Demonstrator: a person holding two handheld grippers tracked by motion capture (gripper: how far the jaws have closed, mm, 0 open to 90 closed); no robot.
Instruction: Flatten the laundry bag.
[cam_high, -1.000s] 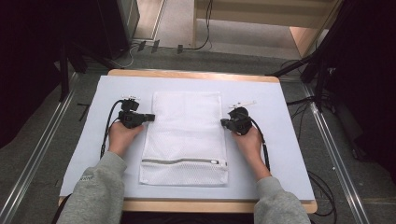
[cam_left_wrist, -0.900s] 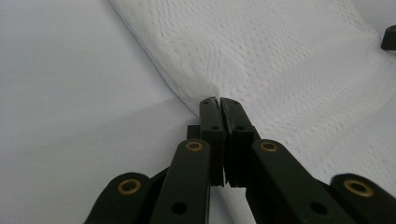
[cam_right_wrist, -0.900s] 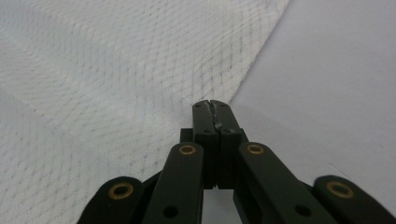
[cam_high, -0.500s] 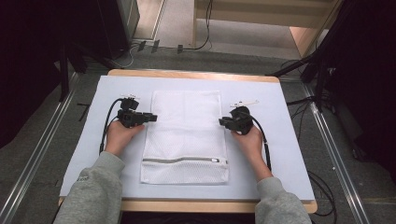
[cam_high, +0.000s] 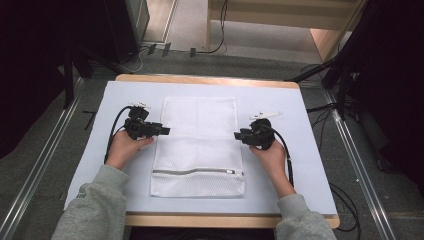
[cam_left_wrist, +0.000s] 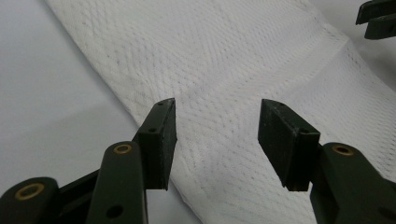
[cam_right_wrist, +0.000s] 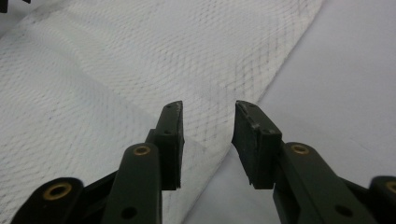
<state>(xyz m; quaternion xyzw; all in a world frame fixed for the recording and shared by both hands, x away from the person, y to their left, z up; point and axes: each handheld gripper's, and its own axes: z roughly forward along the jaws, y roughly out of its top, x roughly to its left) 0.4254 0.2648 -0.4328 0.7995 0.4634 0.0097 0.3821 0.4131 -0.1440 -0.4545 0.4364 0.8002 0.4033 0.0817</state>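
Left gripper (cam_high: 161, 131) at 9 o'clock, right gripper (cam_high: 242, 135) at 3 o'clock of flat white mesh zip bag (cam_high: 198, 145); jaws spread, just opening, pinching nothing.

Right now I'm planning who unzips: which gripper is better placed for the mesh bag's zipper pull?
Probably right. The zipper pull lies near the mesh bag's right edge, just below the right gripper; the left gripper hovers open across the bag.
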